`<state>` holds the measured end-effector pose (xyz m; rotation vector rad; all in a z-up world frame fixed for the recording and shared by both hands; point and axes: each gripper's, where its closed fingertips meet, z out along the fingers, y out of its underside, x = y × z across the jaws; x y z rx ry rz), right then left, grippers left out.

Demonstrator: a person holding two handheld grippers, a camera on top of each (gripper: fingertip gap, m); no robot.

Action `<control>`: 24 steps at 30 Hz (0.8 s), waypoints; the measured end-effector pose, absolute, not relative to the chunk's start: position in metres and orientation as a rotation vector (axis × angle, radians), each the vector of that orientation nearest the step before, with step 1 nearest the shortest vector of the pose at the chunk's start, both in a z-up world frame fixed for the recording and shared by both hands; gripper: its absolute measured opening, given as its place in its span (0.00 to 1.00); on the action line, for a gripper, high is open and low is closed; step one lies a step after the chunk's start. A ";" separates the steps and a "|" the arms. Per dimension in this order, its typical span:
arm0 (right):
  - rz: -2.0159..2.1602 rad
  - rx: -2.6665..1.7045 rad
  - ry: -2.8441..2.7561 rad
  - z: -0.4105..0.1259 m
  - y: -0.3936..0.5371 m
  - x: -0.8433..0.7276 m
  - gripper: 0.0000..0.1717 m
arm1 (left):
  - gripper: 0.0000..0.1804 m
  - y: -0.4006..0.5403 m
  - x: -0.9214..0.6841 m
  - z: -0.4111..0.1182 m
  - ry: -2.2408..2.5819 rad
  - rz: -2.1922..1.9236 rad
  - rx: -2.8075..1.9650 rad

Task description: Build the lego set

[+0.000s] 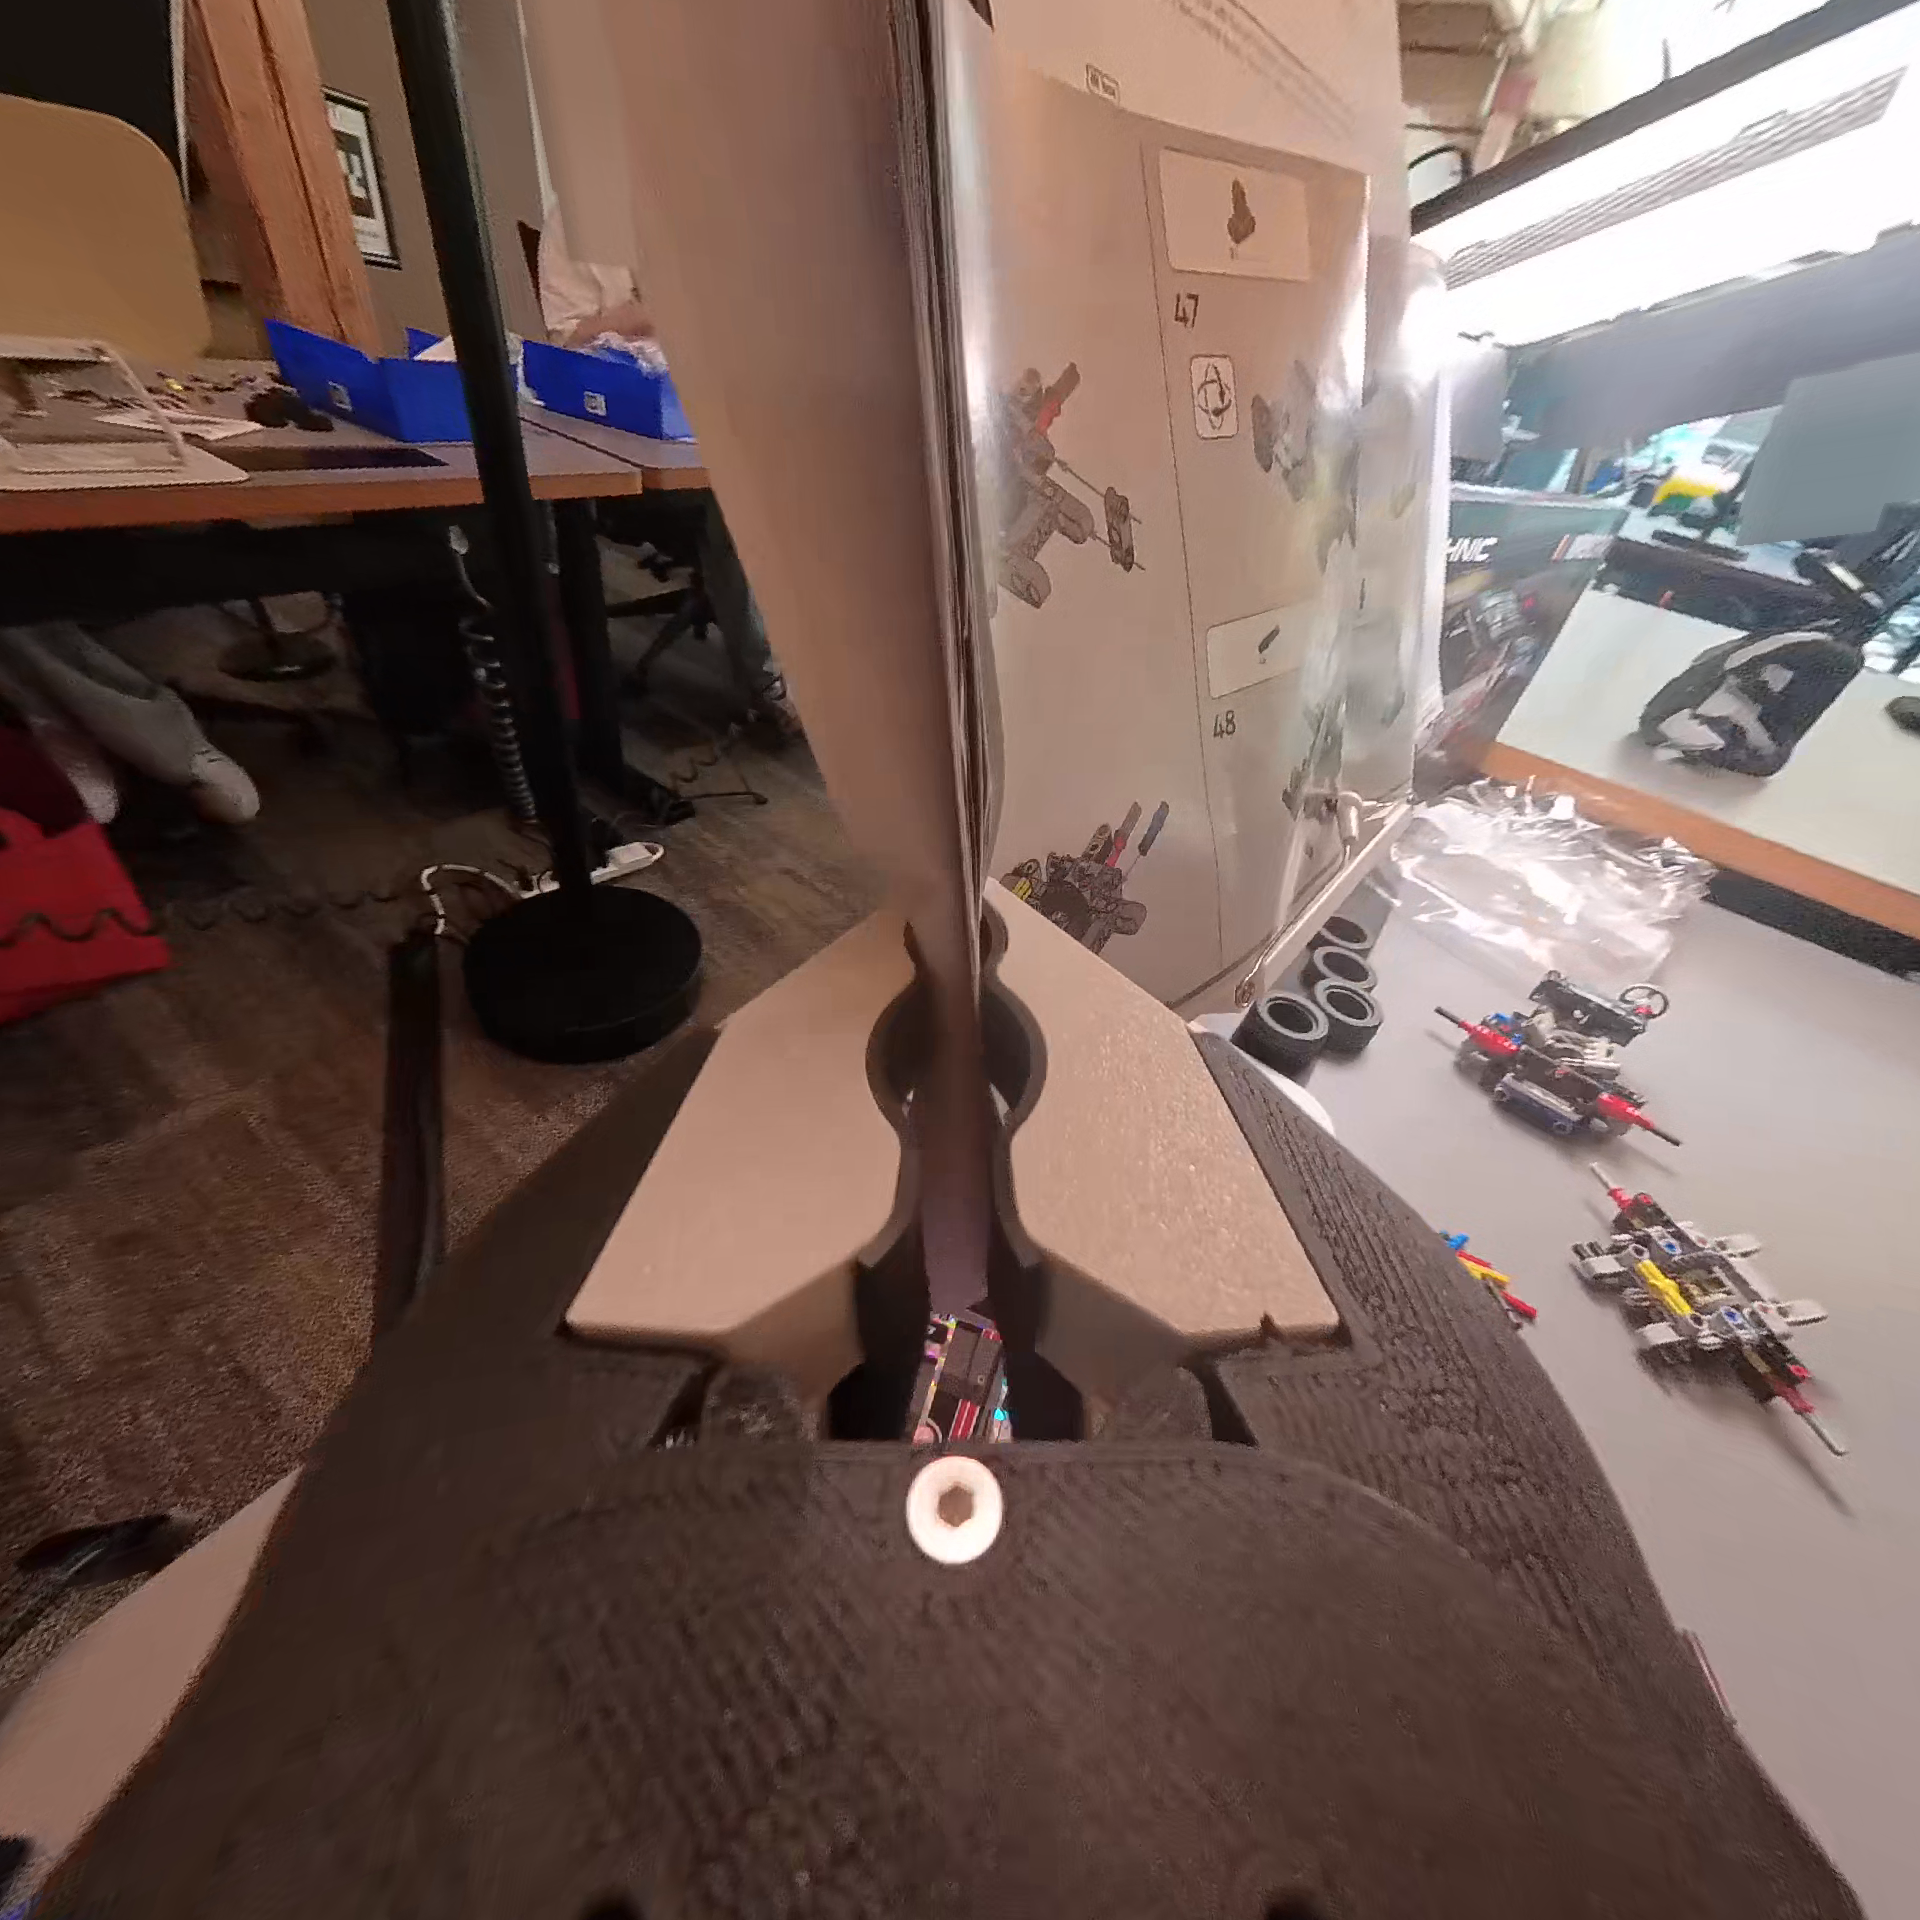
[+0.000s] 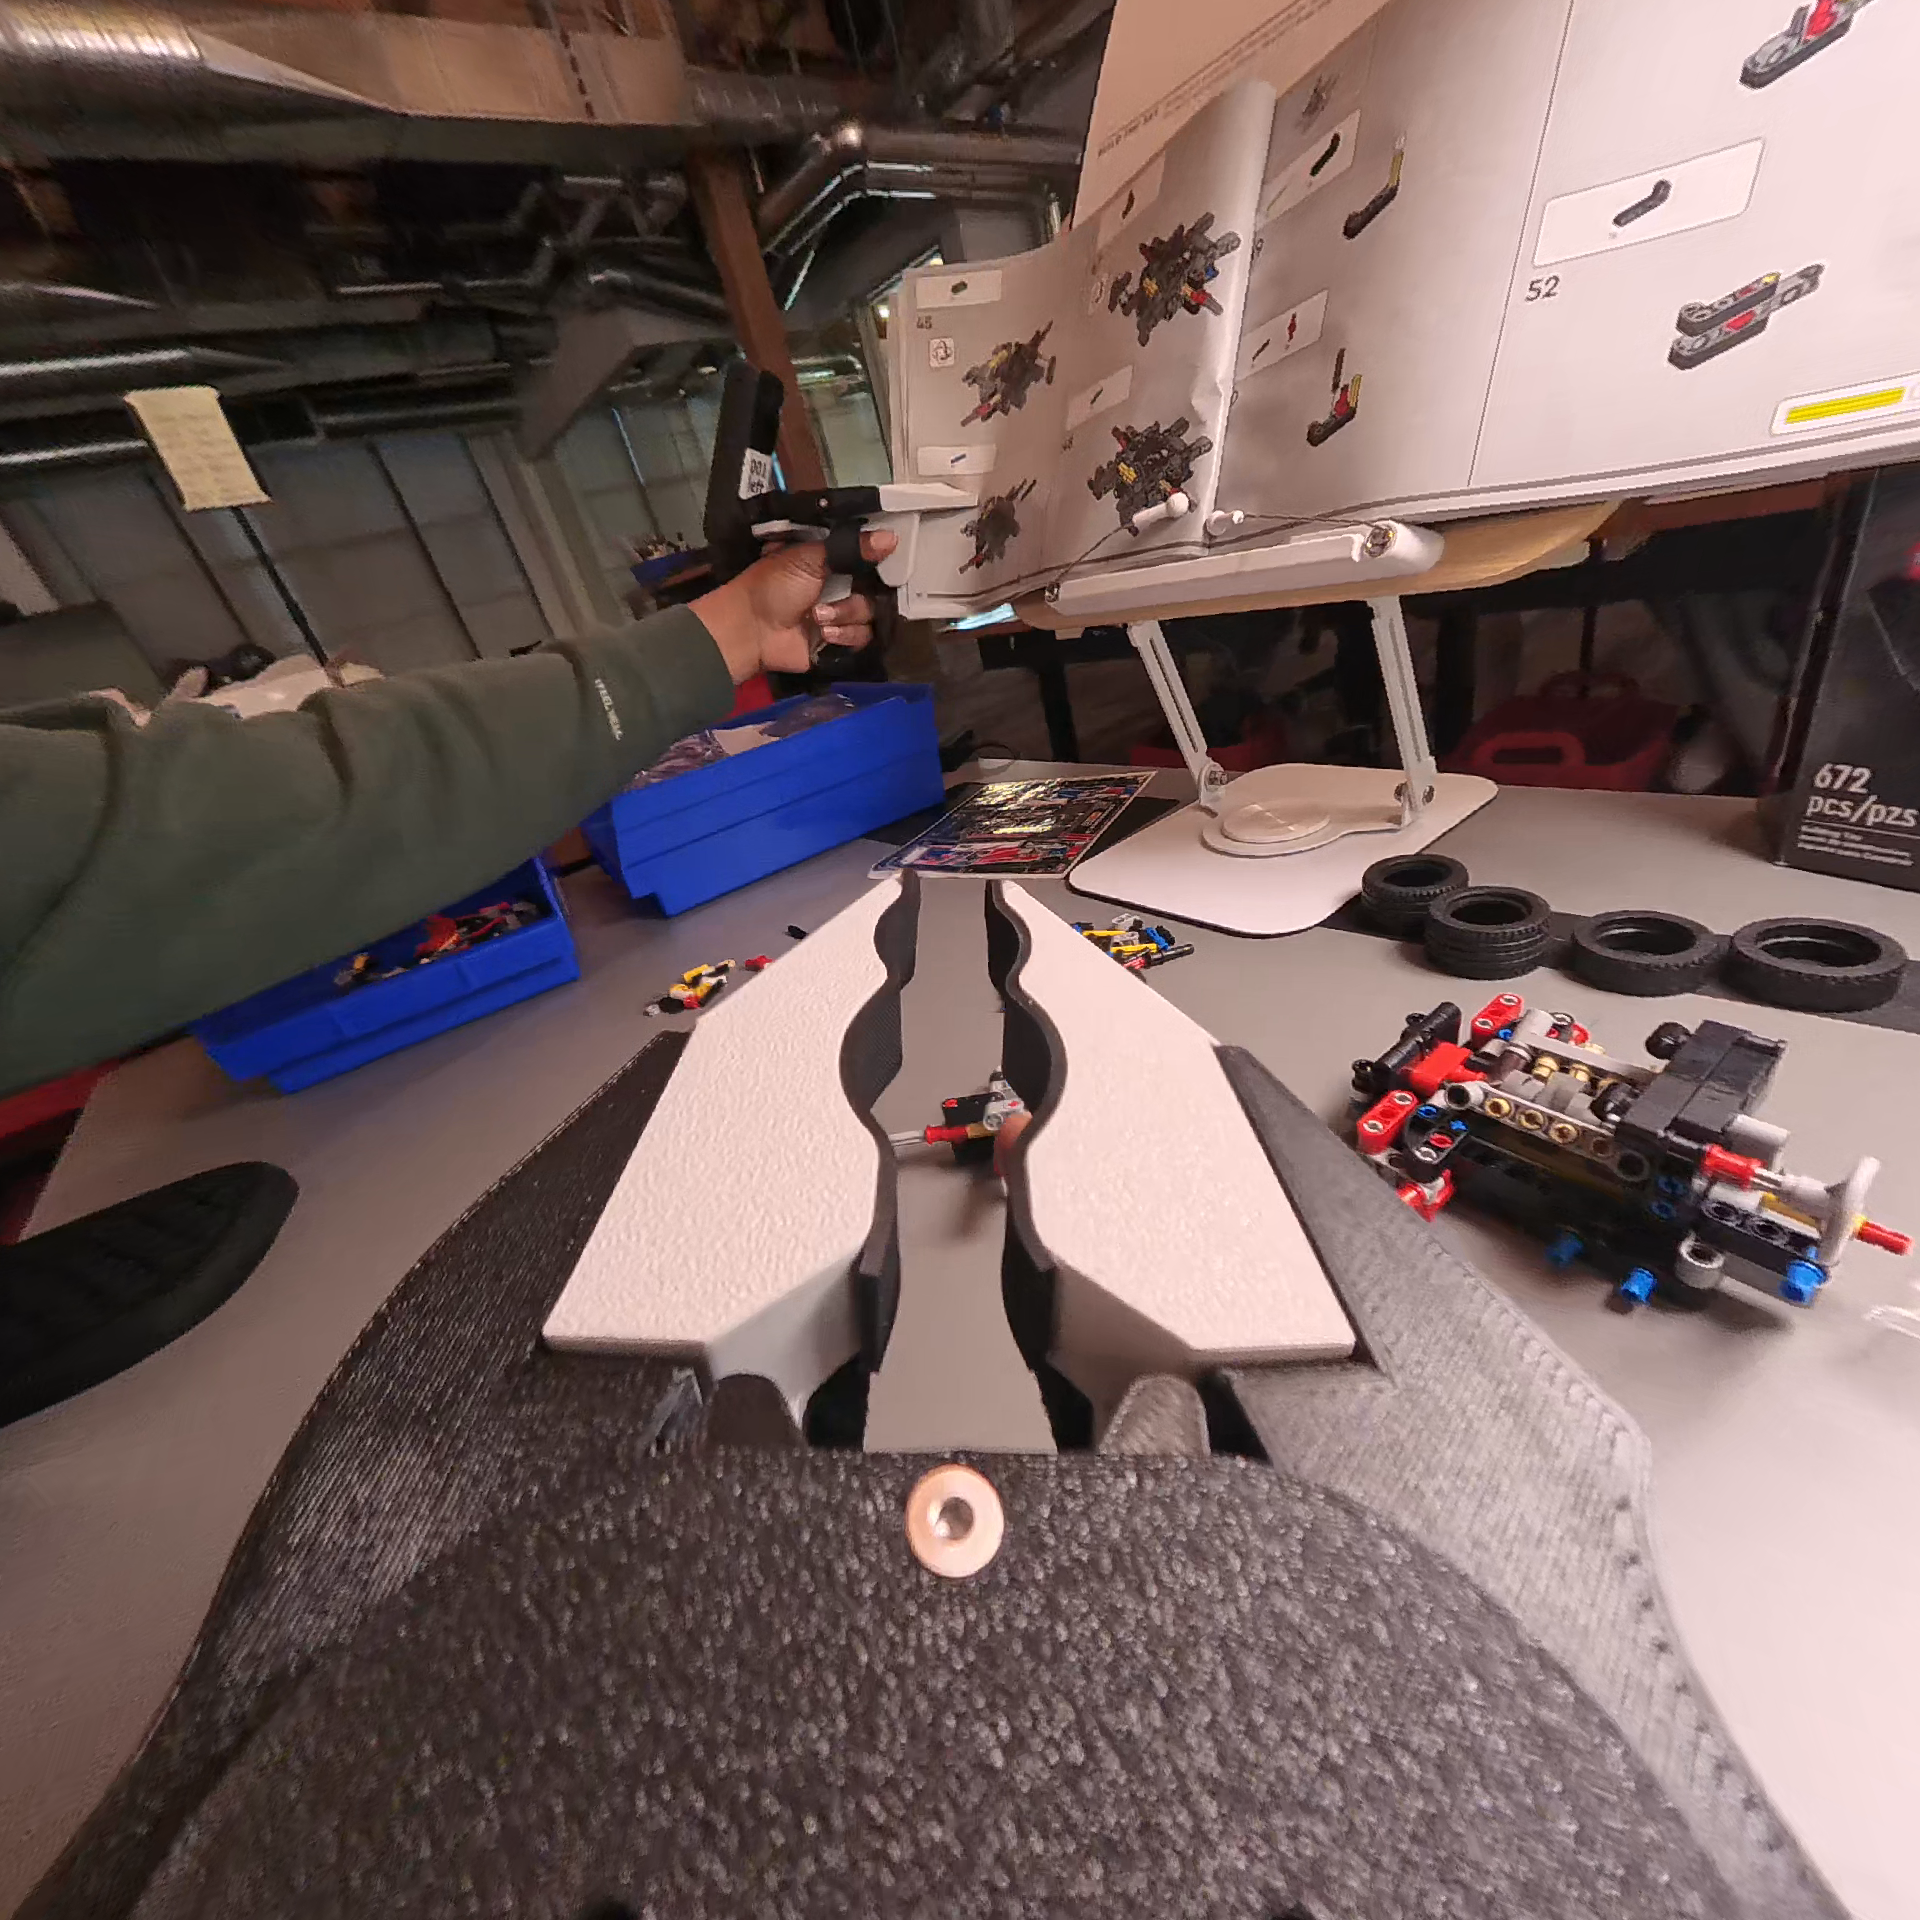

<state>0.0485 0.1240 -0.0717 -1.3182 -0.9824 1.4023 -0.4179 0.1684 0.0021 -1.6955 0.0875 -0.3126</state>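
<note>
2 grippers: left gripper point(image 1: 951, 935) clamps booklet pages point(image 1: 831, 520), right gripper point(image 2: 951, 894) grips a small brick assembly point(image 2: 966, 1127)

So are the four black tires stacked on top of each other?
No, the four black tires lie side by side in a row on the grey table.

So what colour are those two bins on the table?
Blue bins, clearest in the right wrist view.

Both grippers: pale wavy-edged plastic fingers point(image 2: 727, 1143), black textured printed bodies point(image 2: 935, 1714), one central silver screw point(image 2: 954, 1526). Dark green sleeve point(image 2: 312, 810) at left.
</note>
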 end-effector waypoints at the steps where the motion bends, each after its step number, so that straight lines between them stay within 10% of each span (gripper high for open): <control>1: 1.405 -1.315 -0.985 -0.071 0.123 0.048 0.07 | 0.00 0.168 -0.418 0.002 0.082 -0.300 -1.701; 10: 1.374 -1.318 -1.021 -0.080 0.118 0.050 0.06 | 0.00 0.173 -0.421 -0.007 0.021 -0.269 -1.701; 24: 1.415 -1.334 -1.045 -0.091 0.111 0.045 0.06 | 0.26 0.157 -0.435 0.020 0.052 0.030 -1.777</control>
